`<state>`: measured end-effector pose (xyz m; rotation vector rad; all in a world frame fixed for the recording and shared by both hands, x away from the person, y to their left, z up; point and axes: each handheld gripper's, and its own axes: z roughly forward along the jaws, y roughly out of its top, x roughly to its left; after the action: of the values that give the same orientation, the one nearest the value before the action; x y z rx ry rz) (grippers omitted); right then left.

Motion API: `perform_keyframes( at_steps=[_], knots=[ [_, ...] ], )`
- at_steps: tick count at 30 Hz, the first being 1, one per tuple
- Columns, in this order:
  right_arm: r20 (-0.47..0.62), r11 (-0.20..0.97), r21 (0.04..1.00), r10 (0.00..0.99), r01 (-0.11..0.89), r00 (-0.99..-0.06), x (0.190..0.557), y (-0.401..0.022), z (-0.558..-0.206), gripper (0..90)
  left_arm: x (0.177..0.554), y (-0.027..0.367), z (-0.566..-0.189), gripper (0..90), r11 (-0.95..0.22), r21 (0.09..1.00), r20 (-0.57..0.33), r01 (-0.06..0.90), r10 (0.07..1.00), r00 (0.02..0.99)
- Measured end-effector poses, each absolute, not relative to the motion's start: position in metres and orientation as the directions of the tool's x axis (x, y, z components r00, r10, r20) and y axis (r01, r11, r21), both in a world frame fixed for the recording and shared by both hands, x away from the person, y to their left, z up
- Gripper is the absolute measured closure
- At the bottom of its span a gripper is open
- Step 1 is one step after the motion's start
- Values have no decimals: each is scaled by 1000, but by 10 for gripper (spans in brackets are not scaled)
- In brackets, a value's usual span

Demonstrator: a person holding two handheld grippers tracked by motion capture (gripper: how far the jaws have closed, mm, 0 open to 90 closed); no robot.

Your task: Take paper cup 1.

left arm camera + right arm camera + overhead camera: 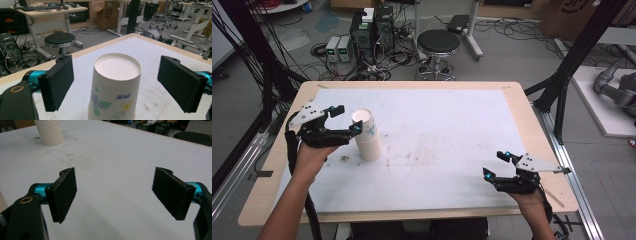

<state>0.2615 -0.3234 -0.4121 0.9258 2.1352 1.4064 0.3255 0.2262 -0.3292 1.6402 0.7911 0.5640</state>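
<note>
A stack of upside-down paper cups point(368, 135) stands on the left part of the white-topped table point(437, 115); the top cup has a flower print. My left gripper point(349, 118) is open, with its jaws on either side of the top cup point(115, 87) and a gap on each side. The left gripper point(120, 82) touches nothing. My right gripper point(494, 164) hovers open near the table's front right, with nothing between its jaws. In the right gripper view that gripper point(117, 192) faces bare tabletop, and the ribbed cup stack point(50, 132) stands far off at the upper left.
The table surface carries faint smudges near its middle point(422, 152). Beyond the far edge, on the floor, are a black stool point(438, 42), computer cases point(372, 30) and tangled cables. Black frame posts point(582, 50) rise at the right.
</note>
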Motion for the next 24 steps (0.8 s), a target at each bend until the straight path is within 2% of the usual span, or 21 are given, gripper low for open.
perform_keyframes(
  at_steps=[13,16,24],
  knots=[
    [14,266,918,721,296,-692,261,-324,-412,205,344,210,-334,142,-140,962,-57,235,739,671],
    [15,267,917,721,297,-693,261,-324,-412,205,348,208,-335,200,-148,959,-58,240,729,682],
    [21,259,918,724,300,-689,261,-325,-411,205,354,206,-339,283,-163,950,-73,265,711,699]
  ],
)
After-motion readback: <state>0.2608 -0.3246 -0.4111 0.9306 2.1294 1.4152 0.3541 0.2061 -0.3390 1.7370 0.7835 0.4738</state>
